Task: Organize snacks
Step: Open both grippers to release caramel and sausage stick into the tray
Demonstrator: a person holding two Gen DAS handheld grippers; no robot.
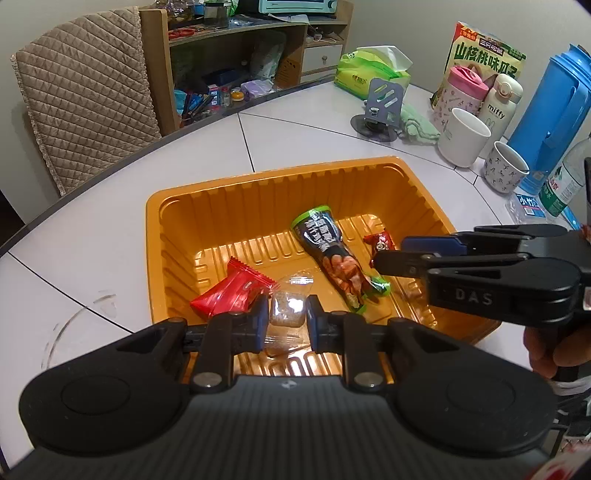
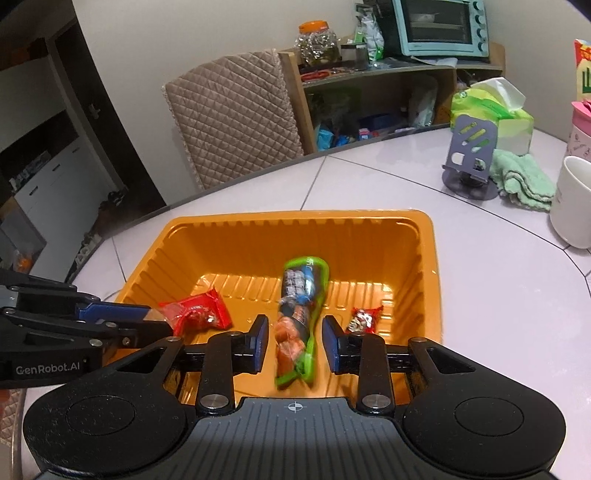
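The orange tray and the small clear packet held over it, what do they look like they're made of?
The orange tray looks like thin moulded plastic, glossy: ribbed walls and bright glare on its floor. The clear packet, gripped by the left hand-held gripper, seems to be transparent plastic film, shiny and crinkled, with a brownish block showing through.

Beyond the table: quilted chair tucked close, cluttered wooden shelf carrying a teal toaster oven. On the tabletop: green tissue pack, grey phone stand, white mug, blue jug.
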